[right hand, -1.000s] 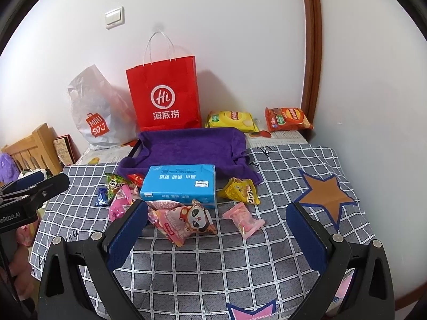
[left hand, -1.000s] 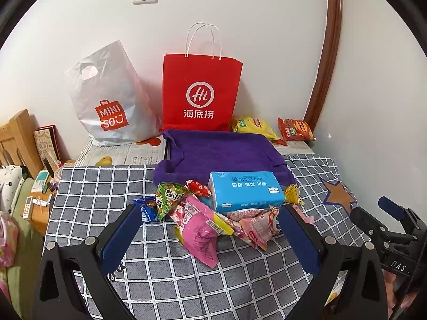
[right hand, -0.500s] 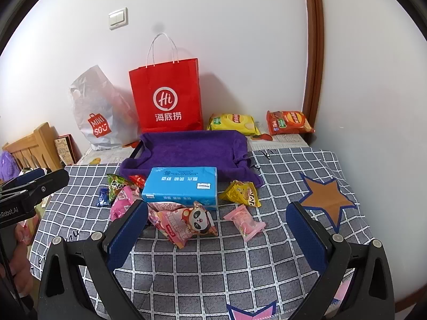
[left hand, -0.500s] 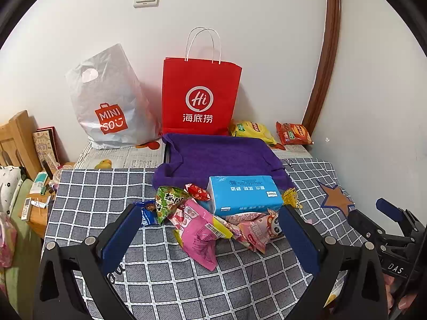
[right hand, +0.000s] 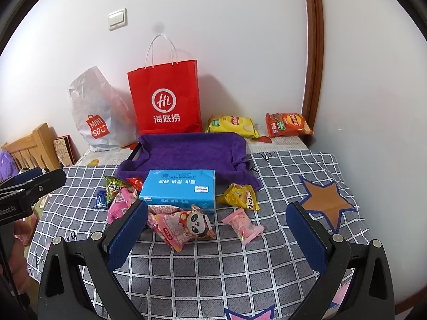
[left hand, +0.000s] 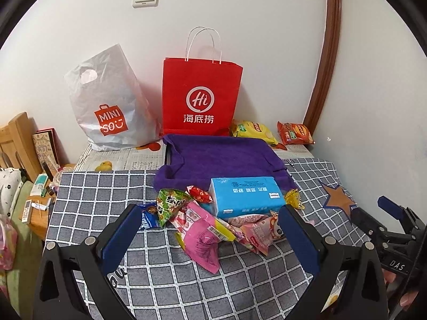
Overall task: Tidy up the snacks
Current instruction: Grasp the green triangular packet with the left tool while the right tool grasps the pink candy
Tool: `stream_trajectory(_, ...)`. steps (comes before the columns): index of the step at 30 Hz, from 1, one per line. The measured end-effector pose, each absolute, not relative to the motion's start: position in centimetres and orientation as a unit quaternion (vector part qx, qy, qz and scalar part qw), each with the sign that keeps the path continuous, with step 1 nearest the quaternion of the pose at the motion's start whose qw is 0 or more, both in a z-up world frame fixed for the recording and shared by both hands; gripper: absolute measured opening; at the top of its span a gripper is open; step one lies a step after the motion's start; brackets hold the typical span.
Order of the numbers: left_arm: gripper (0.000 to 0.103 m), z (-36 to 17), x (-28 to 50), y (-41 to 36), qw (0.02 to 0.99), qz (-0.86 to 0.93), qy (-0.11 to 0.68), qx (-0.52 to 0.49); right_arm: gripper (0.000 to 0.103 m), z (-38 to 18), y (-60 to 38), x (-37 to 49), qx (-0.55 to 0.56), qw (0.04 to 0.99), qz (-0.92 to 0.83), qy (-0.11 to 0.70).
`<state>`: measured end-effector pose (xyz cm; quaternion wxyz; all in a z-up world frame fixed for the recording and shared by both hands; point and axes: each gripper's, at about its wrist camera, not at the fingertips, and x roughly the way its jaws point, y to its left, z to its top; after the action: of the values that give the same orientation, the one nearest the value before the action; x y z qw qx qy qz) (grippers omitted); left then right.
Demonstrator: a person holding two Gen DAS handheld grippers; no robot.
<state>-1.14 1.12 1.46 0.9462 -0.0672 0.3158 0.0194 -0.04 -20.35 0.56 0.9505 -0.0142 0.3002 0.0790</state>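
Several snack packets lie on the grey checked cloth around a blue box point(left hand: 245, 196) point(right hand: 178, 190): a pink packet point(left hand: 202, 237), a green packet point(left hand: 169, 204), a panda packet point(right hand: 184, 225), a small pink packet point(right hand: 242, 225) and a yellow packet point(right hand: 240, 196). A tray under a purple towel point(left hand: 221, 157) point(right hand: 186, 154) sits behind them. My left gripper point(left hand: 210, 240) is open and empty above the pink packet. My right gripper point(right hand: 217, 233) is open and empty in front of the panda packet.
A red paper bag point(left hand: 201, 98) and a white Miniso bag point(left hand: 106, 104) stand against the back wall. Yellow point(right hand: 232, 125) and orange point(right hand: 288, 124) chip bags lie at the back right. A wall is close on the right; a wooden headboard point(left hand: 18, 138) is at the left.
Both grippers have drawn back and risen slightly, so the snacks sit a little lower in view. Nothing on the cloth has moved.
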Motion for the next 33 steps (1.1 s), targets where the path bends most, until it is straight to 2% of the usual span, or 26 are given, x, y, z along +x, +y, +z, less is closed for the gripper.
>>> stream_trajectory(7,0.102,-0.1,0.7,1.9,0.943,0.025,0.327,-0.064,0.101,-1.1,-21.7,2.3,-0.027,0.946,0.072,0.314)
stream_trajectory(19,0.102,-5.8,4.8,4.7,0.917,0.041,0.387,-0.084,0.071,-9.0,-24.2,7.8,-0.003,0.915,0.075,0.396)
stream_trajectory(22,0.102,-6.9,5.6,5.3,0.912,0.043,0.398,-0.088,0.068,-10.6,-24.1,8.9,-0.005,0.910,0.079,0.407)
stream_trajectory(26,0.102,-7.9,6.5,5.9,0.906,0.046,0.411,-0.087,0.055,-12.4,-23.8,10.3,-0.012,0.900,0.091,0.426)
stream_trajectory(33,0.102,-8.7,7.2,6.9,0.901,0.046,0.422,-0.085,0.055,-14.9,-23.3,12.1,-0.033,0.890,0.105,0.442)
